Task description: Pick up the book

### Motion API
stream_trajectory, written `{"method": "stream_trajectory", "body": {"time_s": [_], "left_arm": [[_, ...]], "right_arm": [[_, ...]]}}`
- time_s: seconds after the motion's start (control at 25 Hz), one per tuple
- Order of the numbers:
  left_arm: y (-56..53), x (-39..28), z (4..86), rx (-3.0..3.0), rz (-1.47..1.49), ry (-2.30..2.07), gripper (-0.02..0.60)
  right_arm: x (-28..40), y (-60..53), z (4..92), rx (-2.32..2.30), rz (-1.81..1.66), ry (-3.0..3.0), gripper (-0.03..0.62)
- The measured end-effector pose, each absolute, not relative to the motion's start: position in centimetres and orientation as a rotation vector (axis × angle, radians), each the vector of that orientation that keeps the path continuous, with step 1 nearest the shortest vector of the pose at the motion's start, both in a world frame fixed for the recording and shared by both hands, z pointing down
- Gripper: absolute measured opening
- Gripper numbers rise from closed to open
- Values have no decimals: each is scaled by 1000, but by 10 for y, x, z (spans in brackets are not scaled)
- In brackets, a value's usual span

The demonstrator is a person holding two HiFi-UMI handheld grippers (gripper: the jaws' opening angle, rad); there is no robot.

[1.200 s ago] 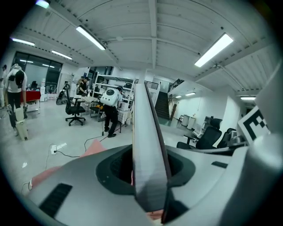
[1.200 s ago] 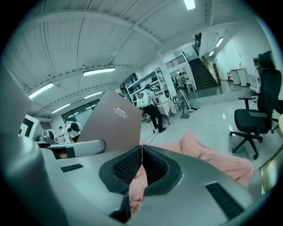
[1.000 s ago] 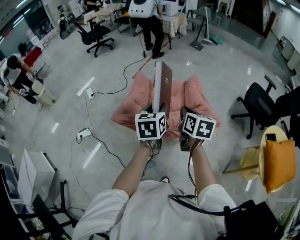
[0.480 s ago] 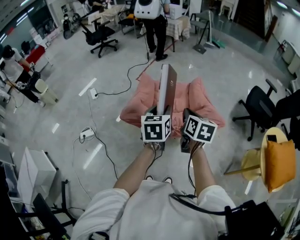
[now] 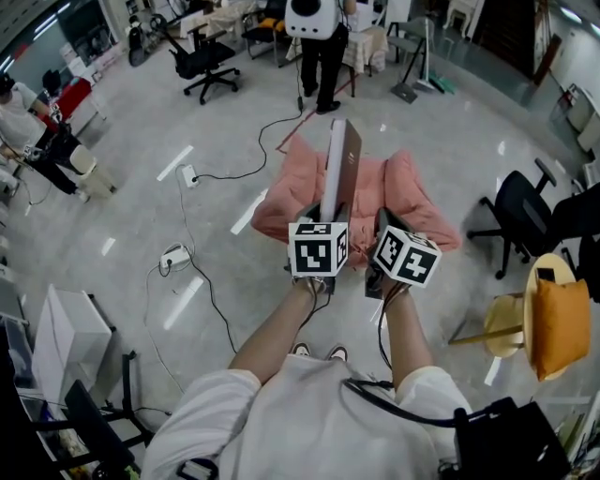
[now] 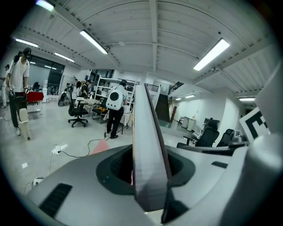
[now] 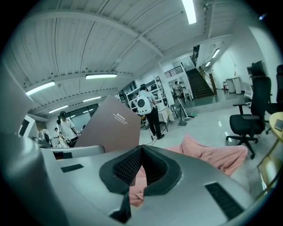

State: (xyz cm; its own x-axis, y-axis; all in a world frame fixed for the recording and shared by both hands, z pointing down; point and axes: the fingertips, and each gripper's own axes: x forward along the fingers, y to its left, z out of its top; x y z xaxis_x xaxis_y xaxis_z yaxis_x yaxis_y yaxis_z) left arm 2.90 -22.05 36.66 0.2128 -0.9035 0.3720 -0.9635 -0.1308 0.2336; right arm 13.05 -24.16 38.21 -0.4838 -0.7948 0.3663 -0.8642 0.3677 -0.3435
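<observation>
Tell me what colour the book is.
The book is brown, clearest in the right gripper view.

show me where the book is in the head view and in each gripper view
Head view: the book stands on edge at top centre, over the pink cushion.
Left gripper view: the book is dead centre, edge-on, rising from between the jaws.
Right gripper view: the book is left of centre, brown cover showing.
Shared landmark: the person with the white backpack, standing beyond it.
</observation>
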Motion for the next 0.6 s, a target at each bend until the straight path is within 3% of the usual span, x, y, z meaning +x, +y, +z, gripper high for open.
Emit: {"method": "stream_trajectory", "body": {"time_s": [0.6], "left_arm": [[-221, 21, 367, 2054, 158, -1739, 141]], "right_arm": [[125, -242, 381, 1482, 738, -2471, 29]]}}
